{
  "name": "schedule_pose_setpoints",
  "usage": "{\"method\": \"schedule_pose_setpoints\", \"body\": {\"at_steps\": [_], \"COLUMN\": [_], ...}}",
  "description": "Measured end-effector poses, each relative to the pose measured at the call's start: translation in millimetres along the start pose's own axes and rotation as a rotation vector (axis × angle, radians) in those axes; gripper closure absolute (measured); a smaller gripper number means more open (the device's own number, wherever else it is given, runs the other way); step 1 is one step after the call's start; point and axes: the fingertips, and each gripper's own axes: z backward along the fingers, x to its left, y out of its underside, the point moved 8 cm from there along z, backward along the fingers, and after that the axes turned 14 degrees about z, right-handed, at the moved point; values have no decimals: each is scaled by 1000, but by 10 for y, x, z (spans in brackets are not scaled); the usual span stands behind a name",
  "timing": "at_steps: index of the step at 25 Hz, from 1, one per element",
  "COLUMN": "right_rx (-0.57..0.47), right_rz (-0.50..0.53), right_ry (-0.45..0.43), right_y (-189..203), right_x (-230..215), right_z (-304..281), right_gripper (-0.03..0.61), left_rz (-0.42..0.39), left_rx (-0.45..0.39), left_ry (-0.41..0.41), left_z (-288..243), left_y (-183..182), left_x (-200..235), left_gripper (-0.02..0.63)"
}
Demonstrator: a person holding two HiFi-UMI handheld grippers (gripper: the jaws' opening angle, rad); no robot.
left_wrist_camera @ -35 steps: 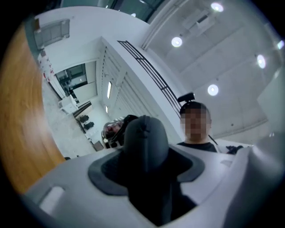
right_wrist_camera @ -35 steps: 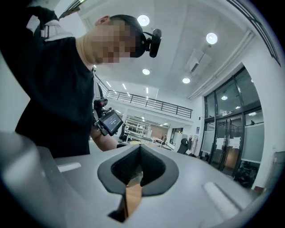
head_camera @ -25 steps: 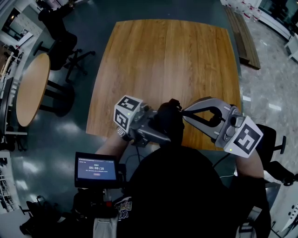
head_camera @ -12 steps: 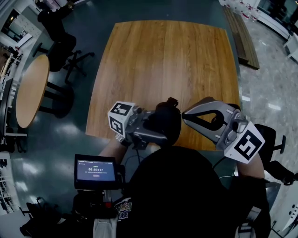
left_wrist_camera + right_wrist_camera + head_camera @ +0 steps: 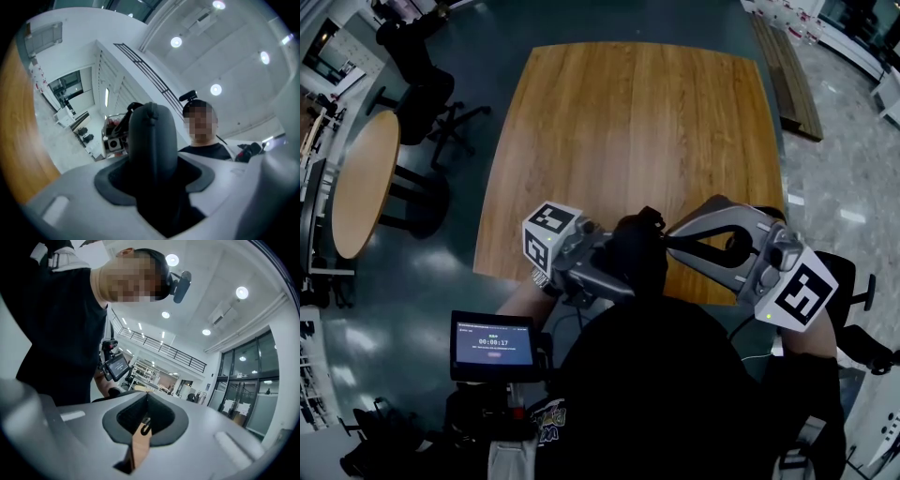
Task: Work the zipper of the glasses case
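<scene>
At the far left, a round side table is standing on the dark floor, and a black chair is sitting behind it. Nearer to the person, a small screen is glowing at the lower left.

The left claw is reaching in from the left with its marker cube facing up. It is gripping the glasses case. In the left gripper view, the dark rounded case is filling the gap between the two jaws, which are standing wide and pressing on its sides. The claw is pointing somewhat upward in this view, toward the ceiling lights.

The case is being held in front of the person's chest, over the near edge of the wooden tabletop. I cannot tell whether it is touching the wood.

The right claw is coming from the right, and its tips are meeting the right end of the case. In the right gripper view, its jaws are closing tightly together on a small dark hook-shaped zipper pull. A thin strip of wood colour is showing below the pull. The second marker cube is sitting at the back of this claw, at the far right.
</scene>
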Motion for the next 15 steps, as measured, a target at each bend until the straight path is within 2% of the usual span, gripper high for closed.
{"method": "schedule_pose_setpoints", "body": {"at_steps": [4, 6, 11, 15], "right_rx": [6, 26, 93, 52], "right_rz": [-17, -9, 60, 27], "right_ry": [-7, -18, -28, -1], "right_y": [-35, -48, -62, -47], "right_x": [-13, 10, 43, 17], "right_z": [2, 1, 47, 84], "right_gripper": [575, 575, 575, 575], "left_rz": [-90, -109, -115, -101], "left_rx": [-76, -99, -146, -147], "left_ry": [-20, -34, -58, -68], "left_z": [33, 56, 149, 95], "left_y": [7, 42, 5, -20], "left_x": [5, 20, 27, -13], "left_gripper": [367, 368, 365, 365]}}
